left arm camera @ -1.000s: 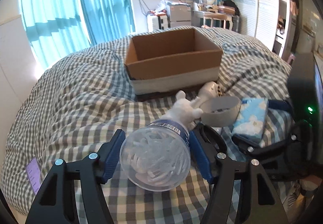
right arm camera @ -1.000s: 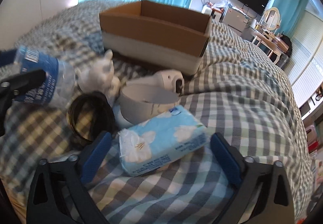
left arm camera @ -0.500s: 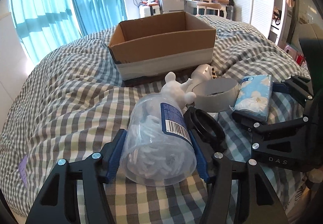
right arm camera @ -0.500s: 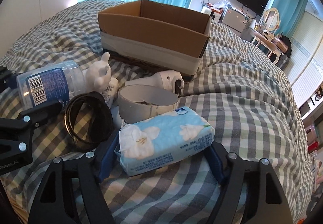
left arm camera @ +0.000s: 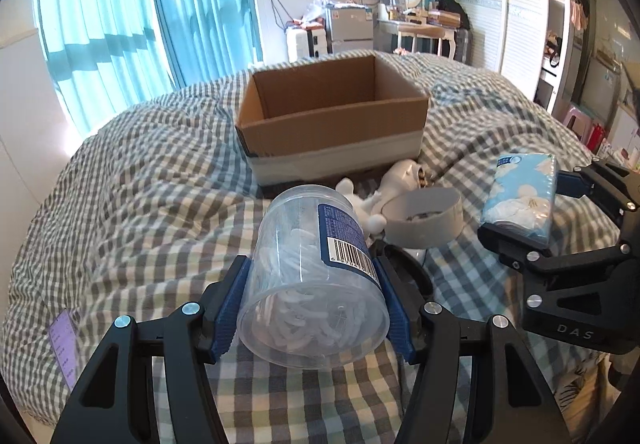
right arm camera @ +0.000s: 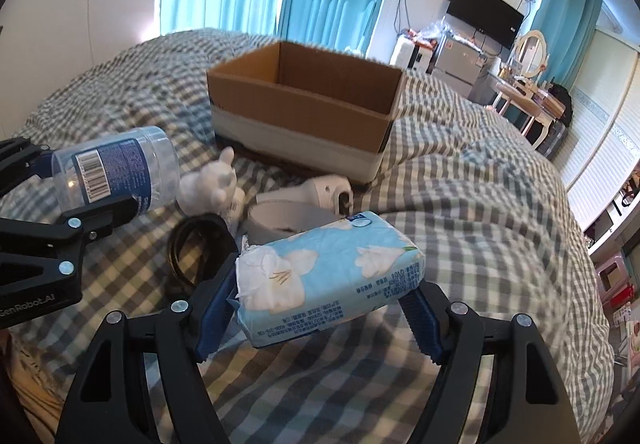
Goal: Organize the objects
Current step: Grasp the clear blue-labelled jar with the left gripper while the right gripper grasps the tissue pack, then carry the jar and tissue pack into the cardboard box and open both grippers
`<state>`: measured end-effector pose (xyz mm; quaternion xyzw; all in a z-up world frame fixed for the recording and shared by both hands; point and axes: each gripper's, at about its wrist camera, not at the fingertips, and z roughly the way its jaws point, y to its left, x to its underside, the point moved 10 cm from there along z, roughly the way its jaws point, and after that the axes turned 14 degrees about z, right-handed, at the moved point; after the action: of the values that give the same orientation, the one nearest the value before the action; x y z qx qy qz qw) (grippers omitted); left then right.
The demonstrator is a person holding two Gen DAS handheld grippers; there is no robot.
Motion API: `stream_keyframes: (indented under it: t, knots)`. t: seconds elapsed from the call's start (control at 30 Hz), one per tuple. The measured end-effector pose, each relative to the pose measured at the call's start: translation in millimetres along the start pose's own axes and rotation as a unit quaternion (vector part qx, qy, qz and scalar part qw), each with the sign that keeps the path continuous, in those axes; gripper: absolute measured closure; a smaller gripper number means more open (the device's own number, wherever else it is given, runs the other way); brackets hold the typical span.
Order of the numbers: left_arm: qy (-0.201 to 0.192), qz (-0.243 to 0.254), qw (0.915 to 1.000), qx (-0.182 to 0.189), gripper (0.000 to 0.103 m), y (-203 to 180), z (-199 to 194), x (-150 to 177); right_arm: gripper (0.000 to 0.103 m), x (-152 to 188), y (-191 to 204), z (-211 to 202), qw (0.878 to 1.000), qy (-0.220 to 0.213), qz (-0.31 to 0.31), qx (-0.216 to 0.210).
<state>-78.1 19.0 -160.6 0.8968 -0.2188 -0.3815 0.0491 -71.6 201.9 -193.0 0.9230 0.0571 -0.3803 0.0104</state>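
An open cardboard box (left arm camera: 332,131) (right arm camera: 296,103) stands on the checked bed ahead of both grippers. My left gripper (left arm camera: 314,300) (right arm camera: 76,183) is shut on a clear plastic jar (left arm camera: 304,244) (right arm camera: 116,167) with a blue barcode label, held off the bed with its far end toward the box. My right gripper (right arm camera: 320,292) (left arm camera: 532,207) is shut on a blue flowered tissue pack (right arm camera: 328,264) (left arm camera: 520,191), held above the duvet to the right of the jar.
Between the grippers and the box lie a white figurine (right arm camera: 212,183), a grey tape ring (right arm camera: 280,219), a black loop (right arm camera: 200,248) and a white handheld device (right arm camera: 328,187). A purple tag (left arm camera: 62,344) sits at the bed's left edge. Furniture stands beyond the bed.
The right jaws closed on the tissue pack and lifted it off the duvet. The left gripper kept its hold on the jar, which now shows more of its side.
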Motion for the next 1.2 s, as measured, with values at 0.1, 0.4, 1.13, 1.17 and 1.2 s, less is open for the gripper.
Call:
stream_keyframes:
  t: [0.1,0.4,1.13,1.17,1.2]
  knots:
    - [-0.009,-0.004,0.9999,0.0,0.04,4.7,-7.6,-8.6,0.028,-9.1,1.8,-14.9,1.0,-0.018,0.0,-0.004]
    - [-0.035,-0.008,0.9994,-0.005,0.04,24.0,-16.2,-44.1,0.028,-44.7,10.8,-46.0,0.998,-0.058,-0.008,-0.028]
    - [-0.062,0.008,0.9979,-0.017,0.04,102.4,43.6,-183.9,0.028,-214.3,14.3,-26.3,0.989,-0.109,-0.005,-0.101]
    - [-0.06,0.009,0.998,-0.017,0.04,105.6,49.7,-187.8,0.028,-222.3,13.7,-19.7,0.989,-0.111,-0.008,-0.099]
    - [-0.059,0.01,0.9981,-0.017,0.04,108.1,55.2,-191.9,0.028,-228.7,12.2,-14.0,0.989,-0.111,-0.007,-0.098]
